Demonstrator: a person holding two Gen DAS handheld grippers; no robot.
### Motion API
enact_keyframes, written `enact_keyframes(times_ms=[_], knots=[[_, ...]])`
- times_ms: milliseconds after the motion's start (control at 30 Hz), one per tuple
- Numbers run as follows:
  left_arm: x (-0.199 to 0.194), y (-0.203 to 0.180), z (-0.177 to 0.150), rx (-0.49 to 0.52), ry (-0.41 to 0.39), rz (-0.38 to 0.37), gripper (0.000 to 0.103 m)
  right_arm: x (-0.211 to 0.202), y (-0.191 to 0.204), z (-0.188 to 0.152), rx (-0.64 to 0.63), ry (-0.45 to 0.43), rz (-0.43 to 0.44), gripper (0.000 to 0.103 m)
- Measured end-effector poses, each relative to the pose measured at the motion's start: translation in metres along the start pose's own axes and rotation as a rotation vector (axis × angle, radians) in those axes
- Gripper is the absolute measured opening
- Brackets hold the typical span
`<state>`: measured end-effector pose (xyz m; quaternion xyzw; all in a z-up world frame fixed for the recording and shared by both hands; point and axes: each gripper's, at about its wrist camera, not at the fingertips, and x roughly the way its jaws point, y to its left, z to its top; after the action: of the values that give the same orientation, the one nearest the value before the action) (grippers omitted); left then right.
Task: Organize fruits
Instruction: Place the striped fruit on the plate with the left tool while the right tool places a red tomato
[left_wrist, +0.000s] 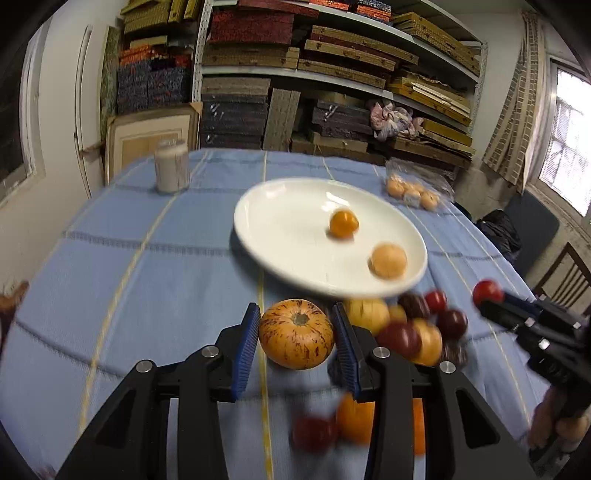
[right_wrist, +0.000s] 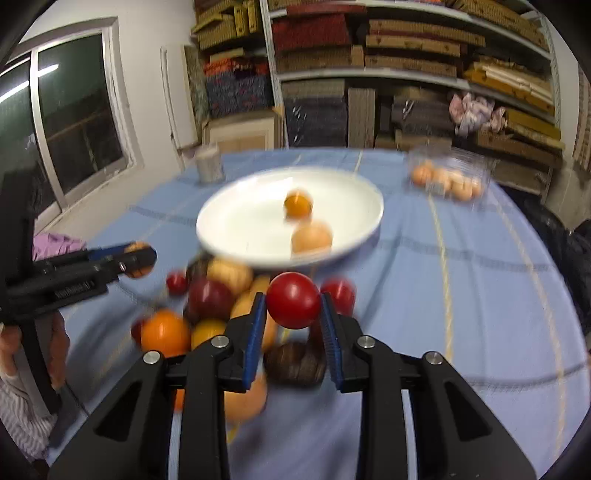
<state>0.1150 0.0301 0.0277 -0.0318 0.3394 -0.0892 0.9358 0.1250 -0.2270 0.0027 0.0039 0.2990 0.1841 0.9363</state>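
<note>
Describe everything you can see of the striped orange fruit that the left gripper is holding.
The striped orange fruit is round and a little flattened, orange-yellow with dark red streaks and a brownish stem scar facing up toward the camera. Its skin looks smooth and whole. It sits between the blue-padded fingers of the left gripper, which press on both sides. It is in front of the white plate, left of the fruit pile.

Both wrist cameras are riding low and close over the bench, looking forward and downward along each tool's fingers toward the shelves. Both are taking in the white plate and fruit pile; each is catching the other tool sideways.
</note>
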Motion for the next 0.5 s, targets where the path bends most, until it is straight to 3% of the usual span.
enact_keyframes(times_ms=[167,433,467,500], knots=[[0.035,-0.007,0.034,0.001,0.014,0.008,0.040,0.034,-0.010,0.050,0.025,0.001,0.005,0.029],[0.094,-0.001,0.047,-0.026,0.087,0.015,0.041,0.107,-0.032,0.066,0.088,0.078,0.003,0.029],[0.096,0.001,0.046,-0.030,0.091,0.014,0.041,0.109,-0.035,0.066,0.099,0.075,0.011,0.031],[0.099,0.004,0.045,-0.039,0.093,0.006,0.042,0.111,-0.037,0.065,0.108,0.073,0.021,0.040]])
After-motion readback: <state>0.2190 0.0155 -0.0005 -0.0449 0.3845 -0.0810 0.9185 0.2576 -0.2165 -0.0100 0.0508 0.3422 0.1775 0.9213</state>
